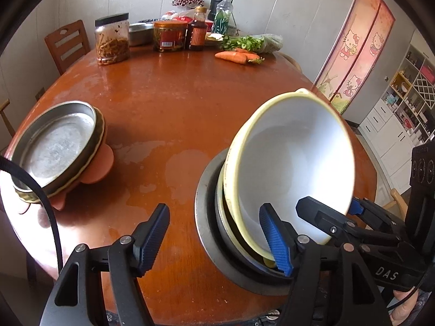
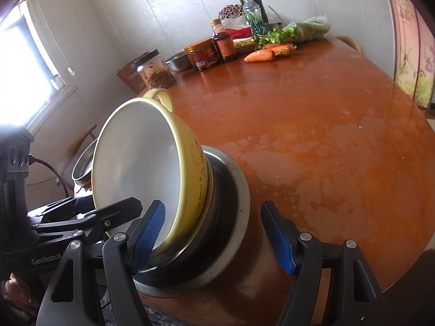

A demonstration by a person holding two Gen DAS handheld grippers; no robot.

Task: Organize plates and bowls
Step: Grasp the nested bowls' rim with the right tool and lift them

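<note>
A yellow bowl (image 1: 293, 157) with a white inside and a handle leans steeply on its edge in a dark dish (image 1: 220, 217), which sits in a wide-rimmed metal plate (image 1: 202, 225) near the table's front edge. My left gripper (image 1: 214, 209) is open: its right finger is inside the bowl and its left finger stands well clear over the table. My right gripper (image 2: 213, 205) is open too, with its left pad at the bowl's (image 2: 141, 168) inner wall and its right finger apart. At the left stands a second stack, with a metal plate (image 1: 59, 149) on top.
Along the far edge of the brown table (image 1: 176, 103) stand jars (image 1: 112, 39), a sauce bottle (image 1: 197, 28), a metal bowl (image 1: 140, 34), carrots (image 1: 233, 56) and greens (image 1: 252, 42). A wooden chair (image 1: 68, 43) stands behind at the left. Shelves are at the far right.
</note>
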